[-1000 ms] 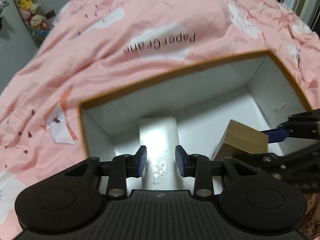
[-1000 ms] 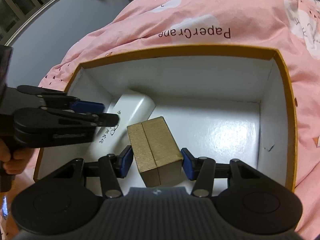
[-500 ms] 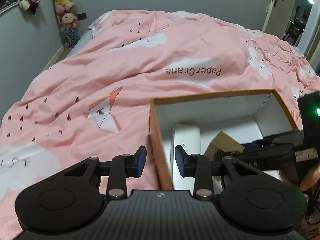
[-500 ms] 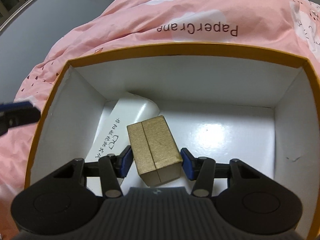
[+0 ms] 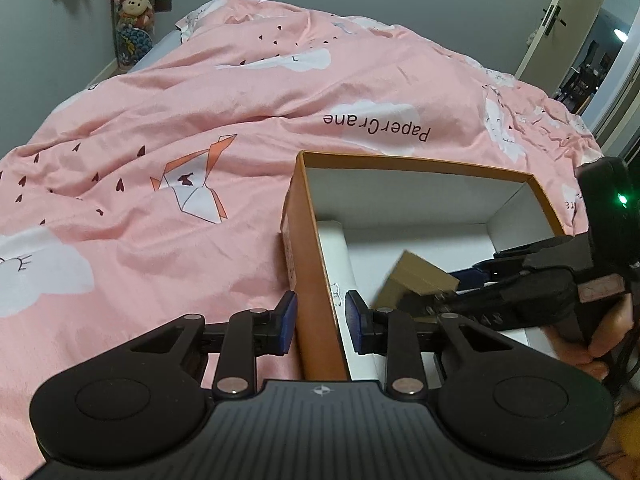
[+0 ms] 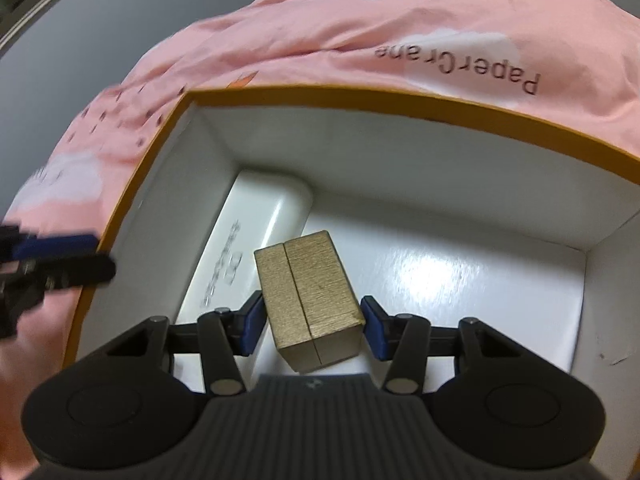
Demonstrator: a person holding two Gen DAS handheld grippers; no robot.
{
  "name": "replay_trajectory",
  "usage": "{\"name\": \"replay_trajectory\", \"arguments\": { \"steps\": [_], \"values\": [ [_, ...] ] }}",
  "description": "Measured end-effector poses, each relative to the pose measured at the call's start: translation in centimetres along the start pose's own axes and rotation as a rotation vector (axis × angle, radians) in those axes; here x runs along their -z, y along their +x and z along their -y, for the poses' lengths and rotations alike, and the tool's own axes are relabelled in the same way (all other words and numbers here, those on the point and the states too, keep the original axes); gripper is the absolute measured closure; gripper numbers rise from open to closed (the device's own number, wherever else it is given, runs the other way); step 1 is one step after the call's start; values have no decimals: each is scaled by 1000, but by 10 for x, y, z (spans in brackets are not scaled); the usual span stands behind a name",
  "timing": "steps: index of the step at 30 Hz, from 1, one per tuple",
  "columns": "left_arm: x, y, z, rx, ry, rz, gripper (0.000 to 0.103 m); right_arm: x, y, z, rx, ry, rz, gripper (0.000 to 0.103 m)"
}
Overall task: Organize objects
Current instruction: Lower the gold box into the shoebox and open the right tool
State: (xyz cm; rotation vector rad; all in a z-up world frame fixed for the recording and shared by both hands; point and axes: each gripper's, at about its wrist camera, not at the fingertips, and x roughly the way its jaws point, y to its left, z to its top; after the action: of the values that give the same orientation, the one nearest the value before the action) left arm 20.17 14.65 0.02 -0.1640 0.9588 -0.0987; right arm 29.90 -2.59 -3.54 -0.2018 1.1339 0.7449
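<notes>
Gold brushed box [image 6: 310, 300] sits gripped by right gripper [image 6: 312, 328]; left gripper [image 5: 320, 318] fingers straddle orange cardboard wall [image 5: 316, 280], slightly parted.

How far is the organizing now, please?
Done: the white case lies inside the orange box. In hand: the right gripper holds the gold box above the floor. The left gripper straddles the wall, open. Left: releasing the gold box.
</notes>
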Motion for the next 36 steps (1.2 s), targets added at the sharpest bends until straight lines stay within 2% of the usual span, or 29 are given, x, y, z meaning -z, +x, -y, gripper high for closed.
{"name": "replay_trajectory", "arguments": {
  "steps": [3, 8, 13, 17, 22, 27, 32, 36],
  "values": [
    [4, -1, 2, -4, 1, 11, 70, 4, -2, 0, -13, -109, -75, 50],
    [11, -2, 7, -4, 2, 32, 70, 12, 2, 1, -104, -286, -222, 50],
    [14, -3, 12, -35, 9, 41, 66, 15, 6, -5, -187, -392, -295, 50],
    [15, -2, 12, -35, 11, 30, 65, 8, 9, -5, -261, -394, -333, 47],
    [15, -2, 10, -11, -8, 3, 65, -2, 2, -7, -307, -354, -298, 47],
    [13, -1, 11, 5, -13, -12, 65, -7, 11, -5, -339, -289, -313, 81],
    [13, 0, 11, 13, -22, -21, 65, -6, 17, -12, -397, -279, -305, 84],
    [13, -1, 15, -15, 7, -15, 65, -7, 19, -17, -383, -254, -279, 84]
  ]
}}
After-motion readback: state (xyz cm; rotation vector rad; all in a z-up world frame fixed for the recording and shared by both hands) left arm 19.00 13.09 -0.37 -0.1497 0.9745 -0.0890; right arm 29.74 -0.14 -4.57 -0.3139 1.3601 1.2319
